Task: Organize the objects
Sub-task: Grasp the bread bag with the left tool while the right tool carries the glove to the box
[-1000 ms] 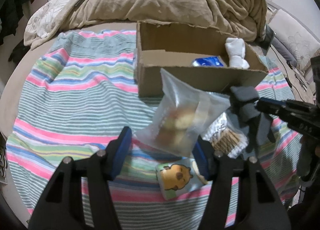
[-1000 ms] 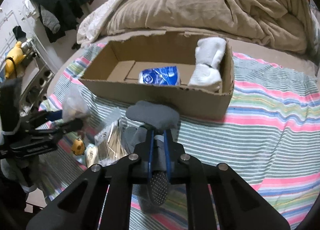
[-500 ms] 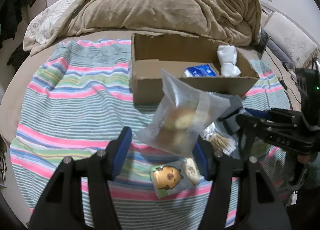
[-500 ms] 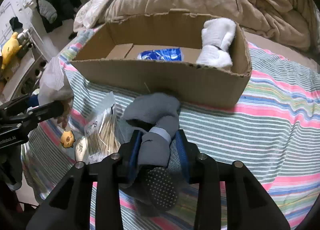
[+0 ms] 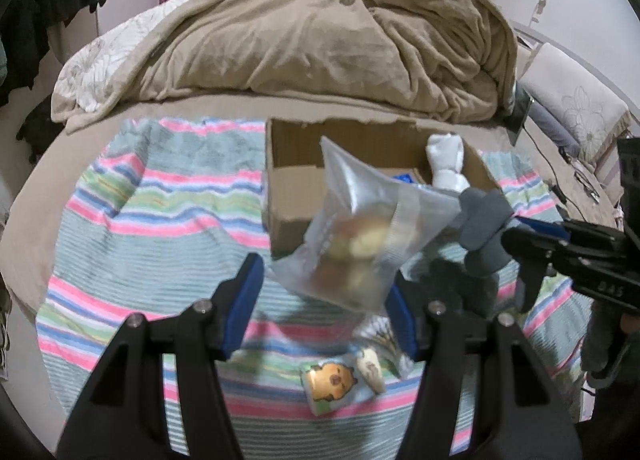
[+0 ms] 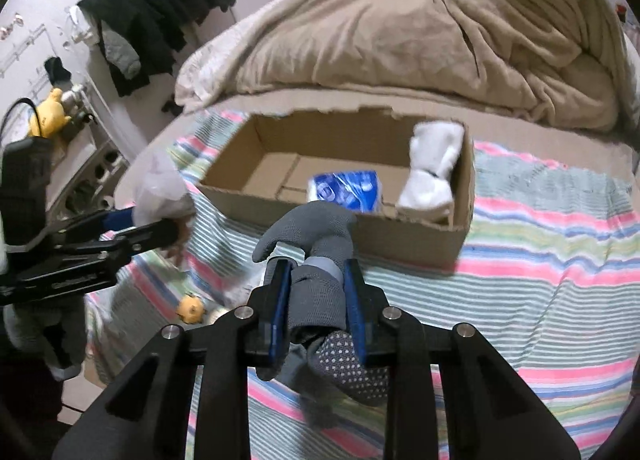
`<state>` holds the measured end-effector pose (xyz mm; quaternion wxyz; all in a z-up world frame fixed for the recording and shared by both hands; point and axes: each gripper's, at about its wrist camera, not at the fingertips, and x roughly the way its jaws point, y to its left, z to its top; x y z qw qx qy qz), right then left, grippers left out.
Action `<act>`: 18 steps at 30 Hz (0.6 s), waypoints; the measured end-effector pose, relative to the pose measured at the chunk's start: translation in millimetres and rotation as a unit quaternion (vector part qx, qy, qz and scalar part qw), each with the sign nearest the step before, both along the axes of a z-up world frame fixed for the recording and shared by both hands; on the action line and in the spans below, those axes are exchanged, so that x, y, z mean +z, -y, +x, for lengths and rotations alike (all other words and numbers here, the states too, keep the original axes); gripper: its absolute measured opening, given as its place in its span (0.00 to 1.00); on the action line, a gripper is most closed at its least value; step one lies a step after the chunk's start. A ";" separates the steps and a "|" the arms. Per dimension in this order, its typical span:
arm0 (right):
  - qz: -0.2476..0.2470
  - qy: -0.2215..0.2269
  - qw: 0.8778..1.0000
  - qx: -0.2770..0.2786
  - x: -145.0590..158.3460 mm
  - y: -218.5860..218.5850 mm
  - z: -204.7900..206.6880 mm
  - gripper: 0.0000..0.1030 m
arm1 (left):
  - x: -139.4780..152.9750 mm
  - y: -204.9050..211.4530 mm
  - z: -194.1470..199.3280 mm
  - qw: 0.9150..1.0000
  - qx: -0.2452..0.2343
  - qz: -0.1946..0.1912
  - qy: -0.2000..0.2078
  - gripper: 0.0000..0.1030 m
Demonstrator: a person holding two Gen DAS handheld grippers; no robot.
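Observation:
My left gripper (image 5: 324, 292) is shut on a clear plastic bag of snacks (image 5: 360, 236), held above the striped blanket in front of the cardboard box (image 5: 280, 195). My right gripper (image 6: 316, 280) is shut on a bundle of grey socks (image 6: 316, 236) with dotted soles, lifted just before the box's front wall (image 6: 400, 236). Inside the box lie rolled white socks (image 6: 432, 167) at the right end and a blue pack (image 6: 344, 187) in the middle. In the left wrist view the grey socks (image 5: 480, 236) hang to the bag's right.
A capybara-print packet (image 5: 332, 380) and a pack of cotton swabs (image 5: 380, 330) lie on the striped blanket (image 5: 160, 219) under the bag. A beige duvet (image 5: 320, 39) is heaped behind the box. Dark clothes (image 6: 160, 11) hang at the left, by a shelf with a yellow plush (image 6: 48, 115).
Both grippers have risen with their loads, so the blanket items sit lower in view. The right jaws went from a thin pinch to a wider grip around the grey socks.

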<state>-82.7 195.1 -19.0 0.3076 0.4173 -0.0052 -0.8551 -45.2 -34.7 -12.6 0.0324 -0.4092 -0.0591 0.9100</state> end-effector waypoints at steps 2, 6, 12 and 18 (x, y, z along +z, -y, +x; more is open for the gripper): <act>-0.007 -0.010 1.000 0.002 10.2 0.1 -0.6 0.27 | 5.4 1.0 -4.4 1.000 -0.001 -0.004 -0.006 0.58; -0.013 -0.026 1.000 0.004 23.3 3.5 -5.7 0.27 | 13.8 2.2 -12.4 1.000 -0.002 -0.004 -0.019 0.58; -0.015 -0.047 0.999 0.007 34.1 9.5 -20.2 0.27 | 17.1 1.9 -28.8 1.000 -0.007 -0.010 -0.026 0.58; -0.016 -0.059 0.998 0.005 37.6 16.8 -40.1 0.27 | 13.2 3.9 -51.8 0.999 -0.011 -0.017 -0.027 0.58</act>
